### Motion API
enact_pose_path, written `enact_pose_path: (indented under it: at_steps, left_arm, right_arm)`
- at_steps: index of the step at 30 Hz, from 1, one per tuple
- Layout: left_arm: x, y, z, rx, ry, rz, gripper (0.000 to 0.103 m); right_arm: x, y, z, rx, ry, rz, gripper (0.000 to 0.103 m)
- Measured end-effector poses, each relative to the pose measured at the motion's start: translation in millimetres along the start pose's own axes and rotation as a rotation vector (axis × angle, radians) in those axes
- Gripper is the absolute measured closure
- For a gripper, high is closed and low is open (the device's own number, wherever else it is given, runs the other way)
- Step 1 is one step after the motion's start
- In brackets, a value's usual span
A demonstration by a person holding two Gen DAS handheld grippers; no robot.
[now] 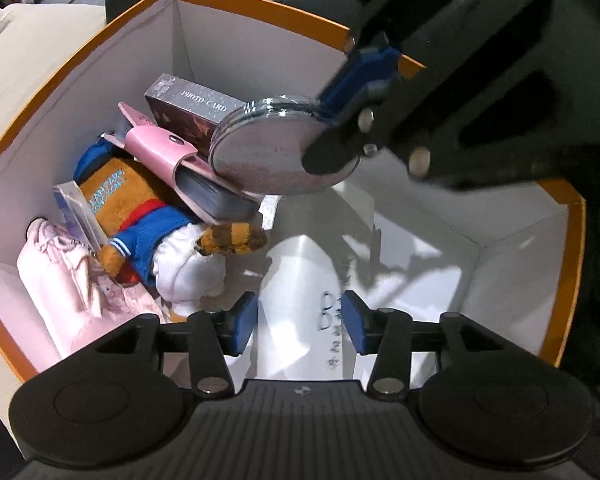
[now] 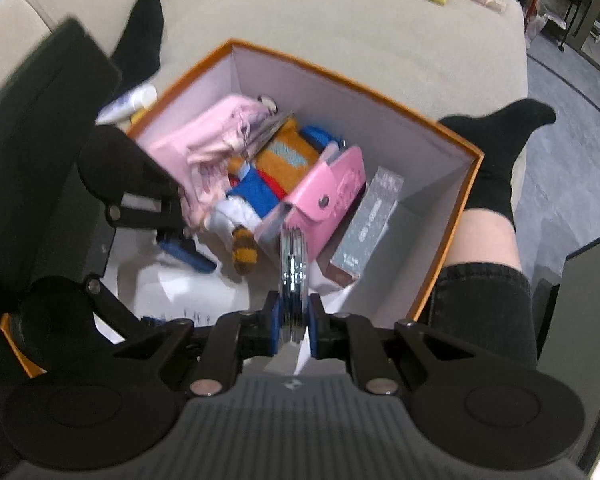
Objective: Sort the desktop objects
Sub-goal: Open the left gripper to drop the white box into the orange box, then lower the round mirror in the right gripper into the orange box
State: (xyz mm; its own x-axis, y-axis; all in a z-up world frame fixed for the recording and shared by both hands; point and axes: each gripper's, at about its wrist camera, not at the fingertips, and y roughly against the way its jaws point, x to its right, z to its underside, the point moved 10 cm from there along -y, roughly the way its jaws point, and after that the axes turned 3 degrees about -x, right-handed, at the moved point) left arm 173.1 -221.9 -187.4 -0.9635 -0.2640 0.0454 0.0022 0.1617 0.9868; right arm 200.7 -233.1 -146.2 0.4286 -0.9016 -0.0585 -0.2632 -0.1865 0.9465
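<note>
An orange box with white inner walls sits on a beige sofa, and both grippers hang over it. My right gripper is shut on a round silver compact mirror, seen edge-on between its blue pads. In the left wrist view the mirror hangs flat-faced above the box contents, with the right gripper on its upper right edge. My left gripper is open with nothing between its pads, above white paper on the box floor. In the right wrist view the left gripper reaches in from the left.
Inside the box lie a plush toy in blue and orange, a pink snap wallet, a grey photo-card box and a pink pouch. A white tube lies beside the box. A person's legs in black socks flank it.
</note>
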Motion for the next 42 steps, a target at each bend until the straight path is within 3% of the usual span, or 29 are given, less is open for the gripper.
enact_pose_path:
  at_steps: [6,10,17,20,25,32,38,42]
  left_arm:
    - [6,-5,-12,0.011,-0.004,-0.001,0.047]
    - [12,-12,-19,0.000,-0.033,-0.030,0.038]
    - [19,-14,-13,-0.001,-0.042,-0.001,0.036]
    - [29,-13,-7,0.001,-0.060,0.028,0.036]
    - [47,-9,7,0.000,-0.116,0.082,0.036]
    - [61,-5,25,-0.020,-0.149,0.187,0.036]
    - [57,1,35,-0.009,-0.076,0.272,0.037]
    - [49,24,38,0.097,-0.013,0.304,0.038]
  right_arm:
    - [3,-6,6,-0.017,-0.003,-0.001,0.089]
    - [10,6,5,0.003,-0.022,0.006,0.089]
    - [37,35,-1,0.048,-0.122,0.060,0.089]
    - [49,39,-11,0.067,-0.166,0.109,0.089]
    - [63,28,-31,0.053,-0.244,0.118,0.089]
    - [74,-2,-49,-0.022,-0.305,0.199,0.089]
    - [76,-18,-56,-0.058,-0.342,0.221,0.089]
    - [79,-31,-55,-0.087,-0.378,0.210,0.089]
